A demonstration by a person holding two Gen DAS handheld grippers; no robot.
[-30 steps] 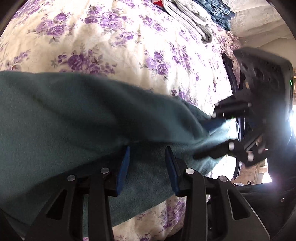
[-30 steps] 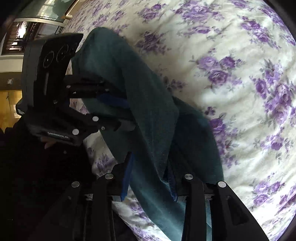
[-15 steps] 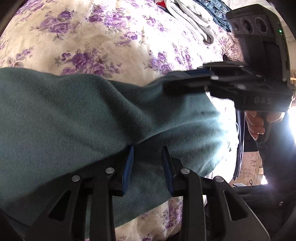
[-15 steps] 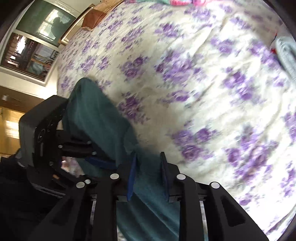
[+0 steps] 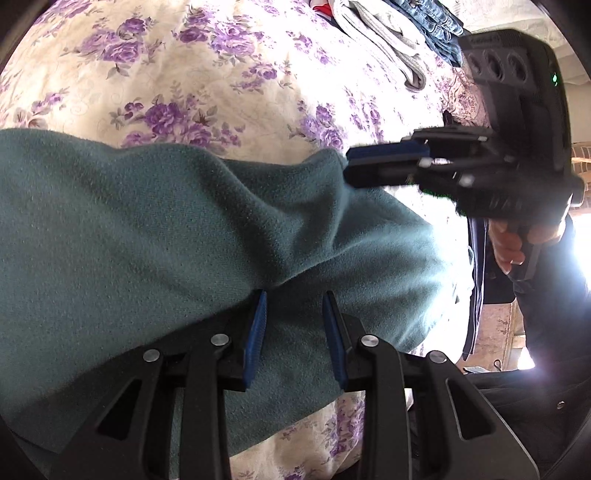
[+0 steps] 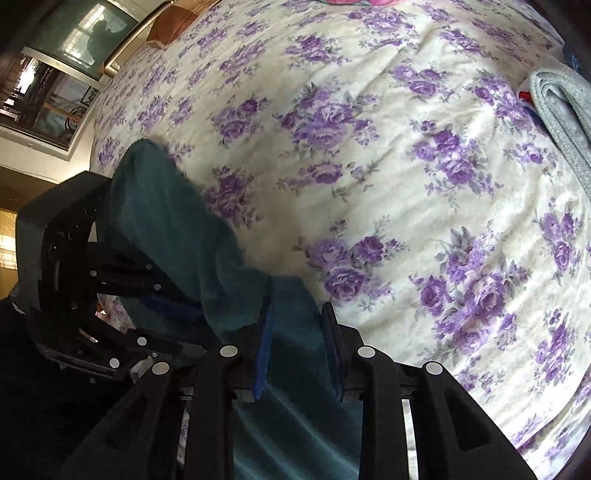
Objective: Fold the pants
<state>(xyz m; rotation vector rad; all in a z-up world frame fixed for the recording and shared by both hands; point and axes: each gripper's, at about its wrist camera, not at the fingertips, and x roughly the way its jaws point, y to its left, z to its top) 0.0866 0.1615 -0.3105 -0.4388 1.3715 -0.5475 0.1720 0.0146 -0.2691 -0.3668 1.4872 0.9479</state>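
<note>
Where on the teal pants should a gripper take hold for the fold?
By the edge: the teal pants lie draped over the floral bedspread, so come in level from the near side, as the left gripper and right gripper do.

Dark teal fleece pants [image 5: 155,236] drape across a bed covered in a cream, purple-flowered sheet [image 5: 207,74], pinched between the left gripper's [image 5: 295,332] blue pads. The right gripper [image 5: 384,162] clamps the pants' far edge; folded grey and denim clothes [image 5: 399,33] lie beyond.

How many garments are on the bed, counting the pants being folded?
4 visible: green pants held by both grippers, then a pile at the bed's far corner: grey folded garment, blue jeans, and a red-and-white piece underneath. More may be hidden there.
</note>
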